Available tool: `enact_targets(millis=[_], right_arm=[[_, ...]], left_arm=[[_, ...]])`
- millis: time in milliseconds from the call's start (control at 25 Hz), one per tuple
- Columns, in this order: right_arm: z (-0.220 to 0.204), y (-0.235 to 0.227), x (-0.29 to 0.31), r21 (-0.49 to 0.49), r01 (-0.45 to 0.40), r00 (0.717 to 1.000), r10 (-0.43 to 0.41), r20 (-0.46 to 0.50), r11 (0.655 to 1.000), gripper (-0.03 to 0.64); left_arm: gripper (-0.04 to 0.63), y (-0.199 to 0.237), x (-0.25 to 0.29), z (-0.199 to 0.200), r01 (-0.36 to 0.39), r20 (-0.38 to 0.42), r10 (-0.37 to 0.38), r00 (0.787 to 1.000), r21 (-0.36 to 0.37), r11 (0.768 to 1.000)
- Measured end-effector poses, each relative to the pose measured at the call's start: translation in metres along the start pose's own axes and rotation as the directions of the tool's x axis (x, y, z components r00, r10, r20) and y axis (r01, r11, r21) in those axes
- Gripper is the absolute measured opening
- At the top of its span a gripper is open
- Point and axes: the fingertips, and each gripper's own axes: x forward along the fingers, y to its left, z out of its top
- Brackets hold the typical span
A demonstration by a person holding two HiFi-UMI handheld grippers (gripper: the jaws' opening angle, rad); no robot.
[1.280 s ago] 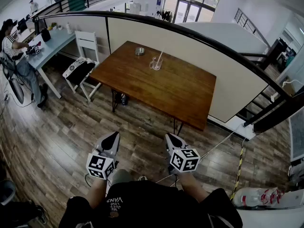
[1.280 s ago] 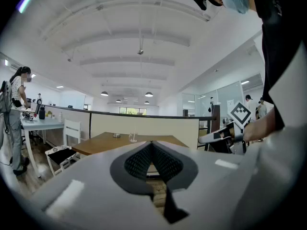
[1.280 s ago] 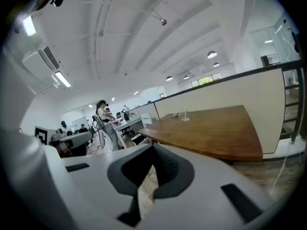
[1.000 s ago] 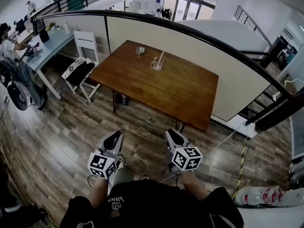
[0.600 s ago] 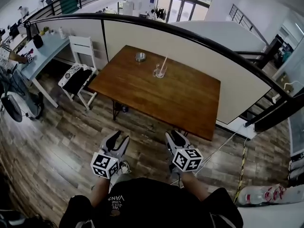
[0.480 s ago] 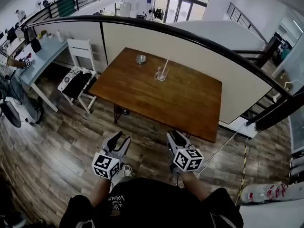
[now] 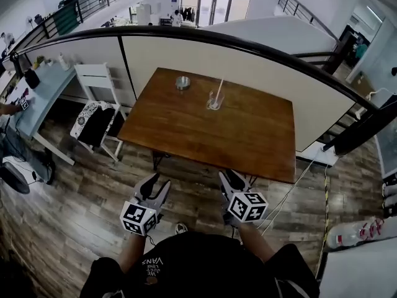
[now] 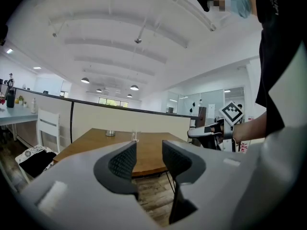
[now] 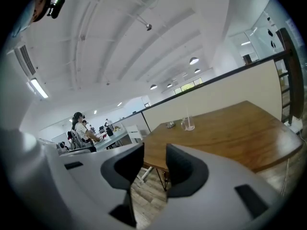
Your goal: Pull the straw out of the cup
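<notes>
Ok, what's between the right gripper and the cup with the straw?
In the head view, floor, then bare table between right gripper and cup; nothing else.

Brown wooden table (image 7: 236, 135), small metal dish (image 7: 182, 82) at far left corner. White chair (image 7: 96, 79) left, pale desk (image 7: 43, 85) beyond.

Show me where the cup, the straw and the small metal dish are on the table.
cup (image 7: 214, 102), head view, on its clear wall
straw (image 7: 221, 87), head view, on the part above the cup's rim
small metal dish (image 7: 182, 82), head view, on its middle
</notes>
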Motion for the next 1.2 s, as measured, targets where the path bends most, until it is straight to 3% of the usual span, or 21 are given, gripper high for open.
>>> enact_targets(millis=[600, 1200], right_arm=[[0.015, -0.008, 0.052, -0.003, 0.004, 1.0, -0.004, -0.016, 1.0, 0.109], [0.076, -0.111, 0.115, -0.046, -0.053, 0.997, 0.05, -0.063, 0.998, 0.109]], left_arm=[[0.152, 0.046, 0.026, -0.001, -0.034, -0.001, 0.034, 0.999, -0.05, 0.998], [0.152, 0.055, 0.158, 0.031, -0.096, 0.018, 0.097, 0.995, -0.053, 0.994]])
